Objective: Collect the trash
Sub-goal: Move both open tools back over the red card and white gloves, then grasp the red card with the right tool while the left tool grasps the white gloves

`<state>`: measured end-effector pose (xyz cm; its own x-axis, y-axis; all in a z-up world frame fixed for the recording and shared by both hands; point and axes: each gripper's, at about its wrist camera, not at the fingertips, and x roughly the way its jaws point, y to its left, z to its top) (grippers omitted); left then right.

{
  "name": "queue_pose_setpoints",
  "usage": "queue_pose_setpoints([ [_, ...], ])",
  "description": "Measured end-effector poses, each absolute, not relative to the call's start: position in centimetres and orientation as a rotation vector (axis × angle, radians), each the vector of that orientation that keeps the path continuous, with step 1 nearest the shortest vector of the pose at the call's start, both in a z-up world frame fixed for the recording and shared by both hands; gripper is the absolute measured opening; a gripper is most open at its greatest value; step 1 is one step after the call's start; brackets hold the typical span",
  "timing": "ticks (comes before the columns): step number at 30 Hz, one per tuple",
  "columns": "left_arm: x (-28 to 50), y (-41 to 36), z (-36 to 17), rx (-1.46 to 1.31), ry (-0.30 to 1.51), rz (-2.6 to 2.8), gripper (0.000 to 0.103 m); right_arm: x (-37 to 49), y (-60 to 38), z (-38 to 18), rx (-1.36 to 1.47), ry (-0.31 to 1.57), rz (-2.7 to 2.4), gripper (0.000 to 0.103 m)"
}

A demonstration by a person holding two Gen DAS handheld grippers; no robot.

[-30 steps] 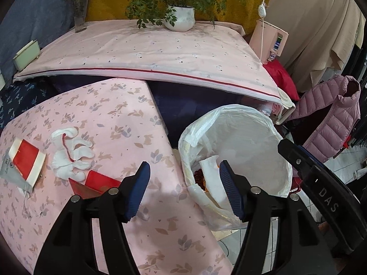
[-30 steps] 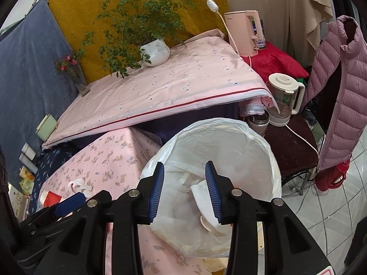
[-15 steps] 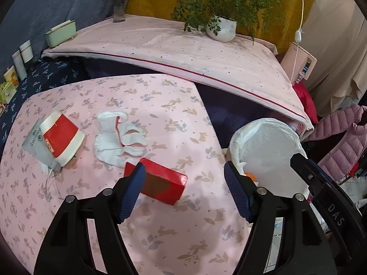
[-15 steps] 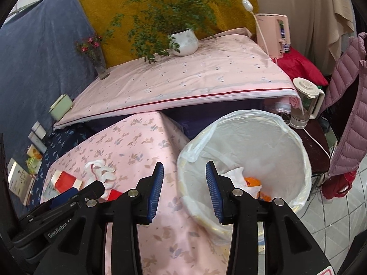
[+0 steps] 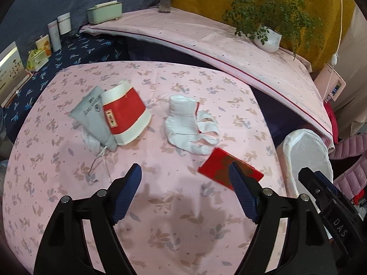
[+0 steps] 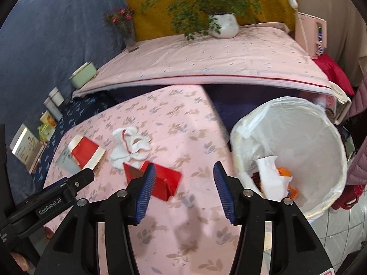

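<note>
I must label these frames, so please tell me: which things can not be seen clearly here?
- Bin bottom: right wrist view, tissue covers it.
- Red box: left wrist view, a left claw finger hides part.
- Grey pouch print: too small.
- Plant: right wrist view, blurred.

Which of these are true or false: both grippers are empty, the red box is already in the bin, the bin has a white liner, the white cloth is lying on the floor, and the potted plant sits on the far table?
1. Both grippers are empty. True: the left gripper and right gripper stand open with nothing between the fingers; their jaws have just been opening.
2. The red box is in the bin. False: it lies on the pink floral tablecloth.
3. The bin has a white liner. True.
4. The white cloth lies on the floor. False: it is on the tablecloth, beside the red box.
5. The potted plant sits on the far table. True.
</note>
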<state>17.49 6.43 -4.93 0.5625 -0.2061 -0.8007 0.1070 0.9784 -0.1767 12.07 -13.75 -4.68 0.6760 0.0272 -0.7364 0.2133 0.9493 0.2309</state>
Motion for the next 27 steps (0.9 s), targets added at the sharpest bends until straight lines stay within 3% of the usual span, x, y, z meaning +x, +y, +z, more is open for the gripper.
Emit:
queue_pose_setpoints([
  [20,20.0,12.8,-8.5,-0.192,1.023,-0.092,0.078,17.7,-8.1,-11.2,0.191,0.982,0.01,0.055],
  [22,20.5,12.5,-8.6,-0.19,1.025,-0.098,0.078,18.0,-7.8,-11.6,0.182,0.994,0.023,0.048],
  [24,20.9,12.0,-8.6,-0.187,1.027,-0.107,0.078,18.2,-7.5,-12.1,0.177,1.015,0.04,0.027],
  [27,21.7,11.1,-8.8,-0.177,1.033,-0.123,0.078,18.1,-7.4,-12.1,0.18,1.01,0.063,0.009],
])
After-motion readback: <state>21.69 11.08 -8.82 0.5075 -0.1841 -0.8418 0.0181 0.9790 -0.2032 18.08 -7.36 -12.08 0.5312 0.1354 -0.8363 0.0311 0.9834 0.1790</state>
